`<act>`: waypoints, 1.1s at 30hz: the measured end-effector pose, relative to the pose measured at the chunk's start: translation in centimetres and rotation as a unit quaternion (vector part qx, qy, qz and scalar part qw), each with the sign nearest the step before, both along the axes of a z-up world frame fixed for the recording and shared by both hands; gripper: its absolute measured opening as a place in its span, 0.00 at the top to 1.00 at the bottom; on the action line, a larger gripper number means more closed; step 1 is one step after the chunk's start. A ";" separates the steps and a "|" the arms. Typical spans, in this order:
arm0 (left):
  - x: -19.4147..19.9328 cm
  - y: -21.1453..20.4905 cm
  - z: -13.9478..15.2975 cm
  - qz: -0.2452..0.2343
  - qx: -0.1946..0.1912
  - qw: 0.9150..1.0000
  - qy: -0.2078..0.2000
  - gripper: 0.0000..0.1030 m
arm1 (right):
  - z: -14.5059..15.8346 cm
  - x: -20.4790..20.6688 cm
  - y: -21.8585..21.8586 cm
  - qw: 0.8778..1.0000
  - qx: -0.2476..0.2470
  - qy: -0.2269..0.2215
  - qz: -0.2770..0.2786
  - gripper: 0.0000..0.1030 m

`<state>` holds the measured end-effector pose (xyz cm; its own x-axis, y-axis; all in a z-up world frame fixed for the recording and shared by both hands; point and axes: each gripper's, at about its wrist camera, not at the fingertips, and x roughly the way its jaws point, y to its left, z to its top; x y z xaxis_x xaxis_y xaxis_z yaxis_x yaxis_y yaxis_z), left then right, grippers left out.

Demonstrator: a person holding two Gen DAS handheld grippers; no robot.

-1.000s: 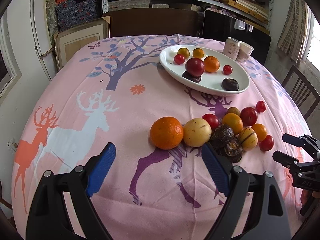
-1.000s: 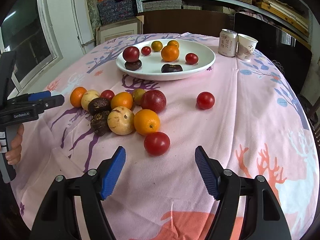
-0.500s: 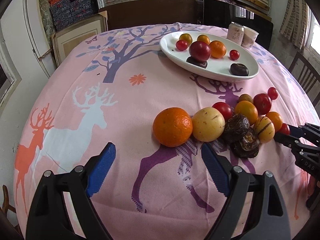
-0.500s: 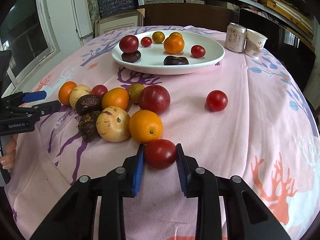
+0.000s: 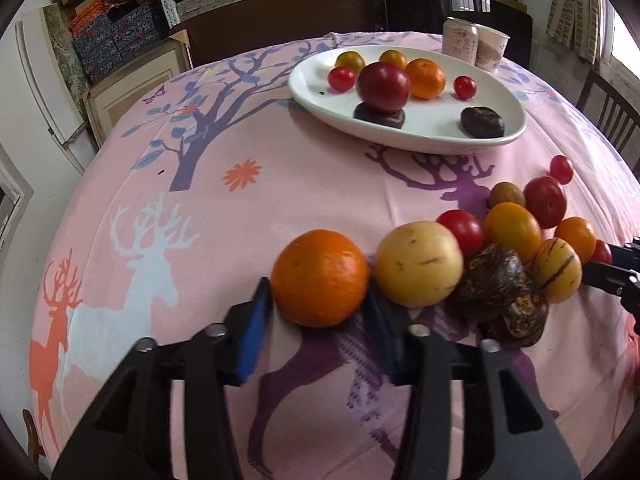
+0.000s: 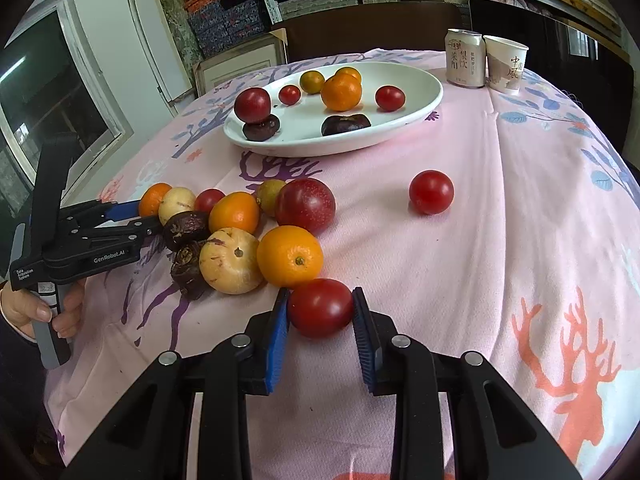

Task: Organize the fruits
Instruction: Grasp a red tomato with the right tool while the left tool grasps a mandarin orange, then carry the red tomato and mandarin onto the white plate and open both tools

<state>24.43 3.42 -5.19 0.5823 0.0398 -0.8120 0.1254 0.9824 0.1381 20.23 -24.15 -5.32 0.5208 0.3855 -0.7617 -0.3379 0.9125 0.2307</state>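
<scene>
The orange (image 5: 320,278) sits at the left end of the loose fruit cluster, between the left gripper (image 5: 316,320) pads, whose jaws have just been closing onto it. The right gripper (image 6: 320,320) pinches a red tomato (image 6: 320,307). The white plate (image 5: 440,136) lies beyond both.

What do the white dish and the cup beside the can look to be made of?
White dish: probably glazed ceramic, since it is glossy and smooth with a thick rim, though melamine is possible. Cup: seemingly paper, with matte printed walls and a thin rolled lip.
</scene>
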 end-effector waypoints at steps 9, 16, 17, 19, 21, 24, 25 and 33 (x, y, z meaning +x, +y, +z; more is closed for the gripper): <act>-1.8 0.7 2.4 0.016 -0.023 1.000 -0.009 0.58 | 2.7 -1.3 -0.7 0.999 0.003 -0.047 -0.011 0.70; -2.8 0.2 7.7 0.004 -0.076 0.995 -0.059 0.58 | 8.2 -1.9 -1.6 0.990 0.010 -0.141 -0.025 0.70; -2.7 -0.3 8.3 -0.003 -0.080 0.995 -0.064 0.58 | 8.9 -1.8 -1.5 0.988 0.010 -0.152 -0.023 0.70; -2.1 -1.5 9.1 -0.020 -0.080 0.994 -0.068 0.58 | 9.9 -1.0 -1.0 0.986 0.006 -0.166 -0.016 0.70; -1.0 -2.9 9.2 -0.034 -0.078 0.994 -0.064 0.58 | 10.5 -0.2 -0.3 0.985 0.000 -0.175 -0.009 0.70; 1.1 -4.6 8.2 -0.048 -0.079 0.995 -0.043 0.58 | 10.6 1.3 0.6 0.985 -0.008 -0.175 0.002 0.70; 1.9 -5.1 7.7 -0.050 -0.076 0.995 -0.034 0.58 | 10.4 2.1 0.8 0.985 -0.012 -0.173 0.005 0.70; 8.5 -7.4 5.1 -0.056 -0.067 0.996 -0.007 0.58 | 8.9 7.3 1.7 0.986 -0.044 -0.157 0.019 0.70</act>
